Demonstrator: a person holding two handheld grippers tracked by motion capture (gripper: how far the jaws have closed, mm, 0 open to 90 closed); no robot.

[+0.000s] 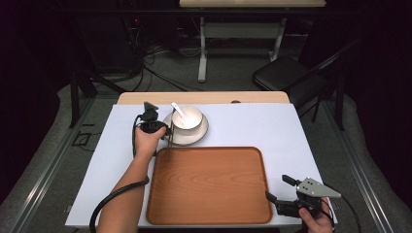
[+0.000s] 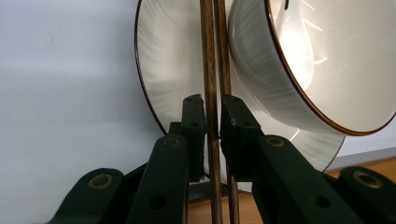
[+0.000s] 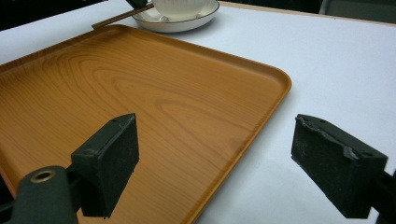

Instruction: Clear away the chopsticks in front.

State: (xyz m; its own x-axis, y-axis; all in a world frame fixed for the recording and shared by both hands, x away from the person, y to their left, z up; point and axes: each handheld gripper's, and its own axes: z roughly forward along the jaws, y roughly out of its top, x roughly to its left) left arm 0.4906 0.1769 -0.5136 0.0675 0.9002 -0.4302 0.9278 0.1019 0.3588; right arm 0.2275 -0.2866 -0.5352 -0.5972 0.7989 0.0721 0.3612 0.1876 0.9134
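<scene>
My left gripper [image 1: 165, 130] [image 2: 212, 100] is shut on a pair of brown chopsticks [image 1: 170, 141] [image 2: 208, 56], with the sticks running between its pads. The chopsticks lie just left of a white bowl [image 1: 190, 116] [image 2: 261, 70] that stands on a white brown-rimmed plate [image 1: 194, 137] [image 2: 173, 70]. A white spoon [image 1: 179, 110] rests in the bowl. In front lies a bare wooden tray [image 1: 209, 184] [image 3: 140, 84], and the chopsticks' near ends reach its far left corner. My right gripper [image 1: 276, 187] [image 3: 219, 149] stands open over the tray's near right corner with nothing between its jaws.
A white mat [image 1: 272, 131] covers the wooden table [image 1: 204, 97]. Beyond the table stand a black chair [image 1: 284, 73], a second table's legs [image 1: 202, 53] and floor cables [image 1: 155, 73]. The plate [image 3: 187, 23] and a chopstick end [image 3: 119, 17] lie past the tray's far edge in the right gripper view.
</scene>
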